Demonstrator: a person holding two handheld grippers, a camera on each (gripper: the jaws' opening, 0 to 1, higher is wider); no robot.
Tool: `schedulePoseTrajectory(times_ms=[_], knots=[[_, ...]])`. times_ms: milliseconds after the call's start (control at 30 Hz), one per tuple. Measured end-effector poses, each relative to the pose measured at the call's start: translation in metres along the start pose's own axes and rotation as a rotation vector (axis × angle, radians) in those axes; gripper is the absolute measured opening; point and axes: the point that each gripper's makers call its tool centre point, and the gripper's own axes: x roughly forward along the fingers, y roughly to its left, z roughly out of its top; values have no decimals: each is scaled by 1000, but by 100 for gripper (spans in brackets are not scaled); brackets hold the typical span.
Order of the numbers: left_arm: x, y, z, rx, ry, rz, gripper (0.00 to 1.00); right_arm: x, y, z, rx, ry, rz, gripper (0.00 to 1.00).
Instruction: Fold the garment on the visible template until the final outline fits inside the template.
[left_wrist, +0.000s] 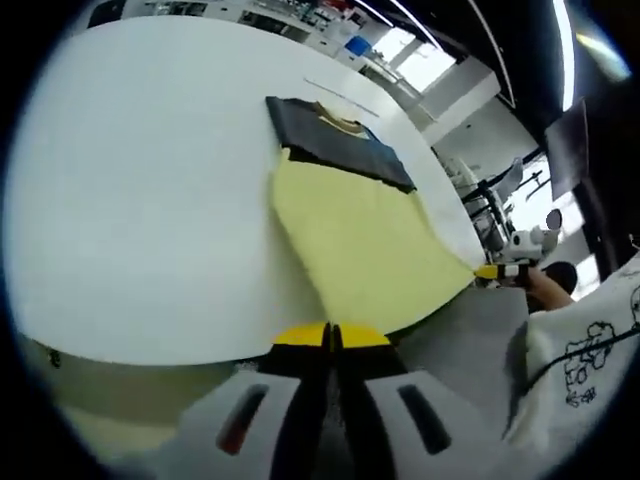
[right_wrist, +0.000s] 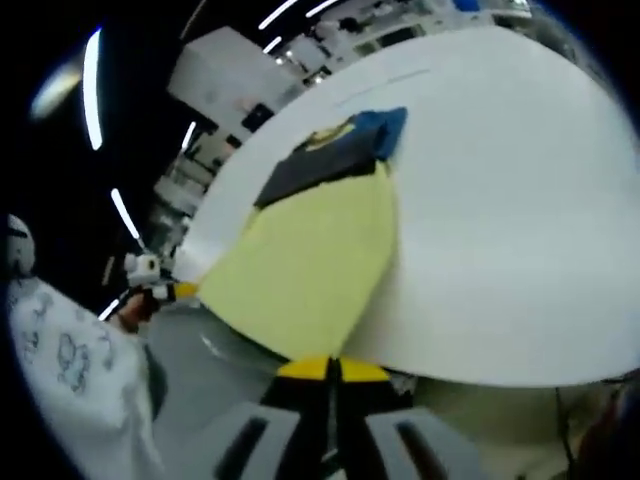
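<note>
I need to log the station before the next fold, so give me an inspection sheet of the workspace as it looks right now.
Surface: white table, bare around the work.
Job's things: yellow template lying flat near the table's edge; folded dark garment with a yellow collar resting across its far end, overhanging slightly at one side.
Clutter: nothing seen on the table.
Grippers: left claw with its yellow tips together, off the table edge; right claw the same, tips together, holding nothing visible.
Cables: nothing seen.
Surroundings: a person's white patterned sleeve beside the table; ceiling light strips and shelving beyond, too blurred to detail.
</note>
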Motion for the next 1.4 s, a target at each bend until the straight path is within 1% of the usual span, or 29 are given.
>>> schedulePoseTrajectory(times_ms=[67, 133, 167, 267, 300, 333, 367, 400, 433, 467, 500, 533, 633, 667, 733, 800, 867, 933, 967, 1033, 1100, 1133, 1167, 1267, 1300, 1367, 1400], knots=[[-3, 1, 7, 4, -18, 2, 0, -3, 1, 7, -1, -16, 5, 0], [-6, -2, 19, -14, -53, -13, 0, -8, 8, 18, 23, -54, 37, 0], [-8, -2, 26, -26, -72, -27, 0, -9, 9, 21, 24, -62, 40, 0], [-12, -5, 49, -2, -111, -32, 0, -19, 15, 44, 25, -130, 60, 0], [-13, -6, 58, 15, -123, -34, 0, -24, 19, 57, 26, -167, 76, 0], [-14, -6, 70, 36, -140, -34, 0, -26, 21, 66, 25, -190, 87, 0], [-14, -7, 74, 41, -145, -35, 0, -30, 26, 79, 23, -222, 105, 0], [-15, -9, 86, 59, -156, -48, 0, -33, 28, 91, 18, -251, 116, 0], [-15, -10, 93, 57, -167, -59, 0, -35, 30, 100, 11, -271, 129, 0], [-15, -16, 107, 28, -198, -103, 0, -36, 30, 105, 8, -274, 141, 0], [-15, -17, 114, 28, -206, -117, 0, -35, 27, 110, 7, -270, 140, 0], [-13, -14, 123, 34, -210, -114, 0, -34, 24, 116, 11, -270, 140, 0], [-5, -12, 146, 52, -220, -121, 0, -29, 30, 134, -7, -294, 136, 0], [-2, -14, 155, 58, -230, -134, 0, -28, 33, 139, -9, -303, 137, 0], [2, -16, 173, 50, -253, -160, 0, -25, 37, 155, -20, -326, 137, 0], [8, -15, 186, 75, -262, -157, 0, -21, 38, 169, -28, -338, 128, 0], [12, -13, 194, 86, -258, -146, 0, -17, 39, 184, -48, -350, 124, 0], [17, -10, 206, 113, -254, -138, 0, -12, 37, 199, -60, -360, 110, 0], [21, -8, 214, 122, -254, -134, 0, -11, 35, 206, -68, -369, 107, 0], [28, -6, 226, 145, -260, -130, 0, -7, 26, 223, -74, -377, 92, 0], [36, -3, 234, 150, -258, -123, 0, -3, 18, 235, -77, -385, 83, 0], [43, -3, 238, 165, -263, -113, 0, 0, 10, 244, -72, -387, 72, 0], [50, -7, 240, 166, -266, -109, 0, 4, 5, 250, -82, -384, 67, 0], [65, -4, 249, 156, -272, -109, 0, 15, -12, 261, -90, -354, 34, 0], [69, 1, 253, 156, -275, -95, 0, 16, -15, 266, -92, -354, 28, 0], [75, -1, 260, 146, -289, -97, 0, 18, -22, 278, -82, -366, 21, 0], [78, 1, 267, 131, -302, -102, 0, 19, -24, 284, -80, -376, 19, 0]])
